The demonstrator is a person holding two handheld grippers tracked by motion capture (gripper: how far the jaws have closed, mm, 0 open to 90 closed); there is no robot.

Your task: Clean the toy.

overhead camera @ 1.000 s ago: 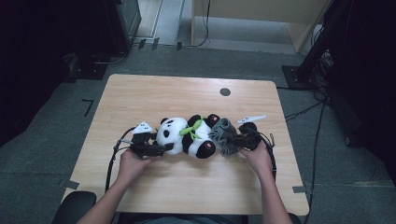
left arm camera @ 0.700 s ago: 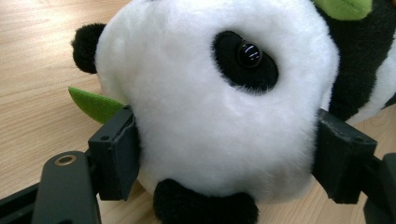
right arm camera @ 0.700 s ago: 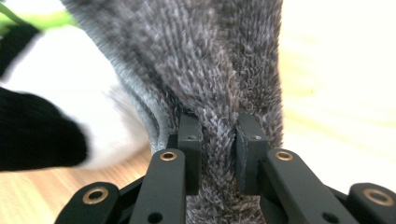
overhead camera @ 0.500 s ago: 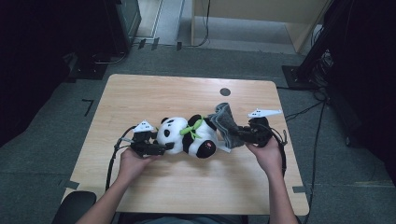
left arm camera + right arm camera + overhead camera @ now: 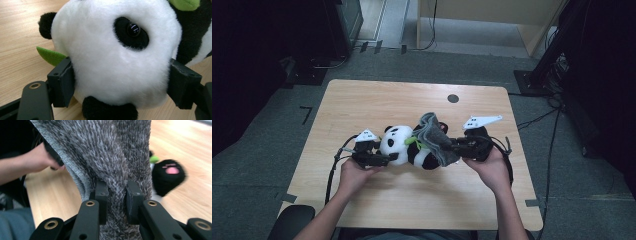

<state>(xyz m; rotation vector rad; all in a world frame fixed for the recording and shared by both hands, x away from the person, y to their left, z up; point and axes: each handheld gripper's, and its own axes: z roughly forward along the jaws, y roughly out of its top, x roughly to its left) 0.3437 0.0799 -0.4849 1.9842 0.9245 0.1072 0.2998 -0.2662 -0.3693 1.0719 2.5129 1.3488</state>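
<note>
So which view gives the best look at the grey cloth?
The right gripper view: the grey cloth is close up, its fuzzy pile and stitched edge clear, pinched between the right tool. The high view shows it small, draped over the panda. The left gripper view has the panda's head, held by the left tool.

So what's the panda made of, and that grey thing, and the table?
The panda looks like soft plush: short, fuzzy white and black pile, a glossy, probably plastic eye, and flat green felt-like leaves. The grey cloth seems a shaggy fleece or microfibre, with long fibres and a stitched edge. The table looks like light wood or wood-look laminate, smooth, with visible grain.
</note>
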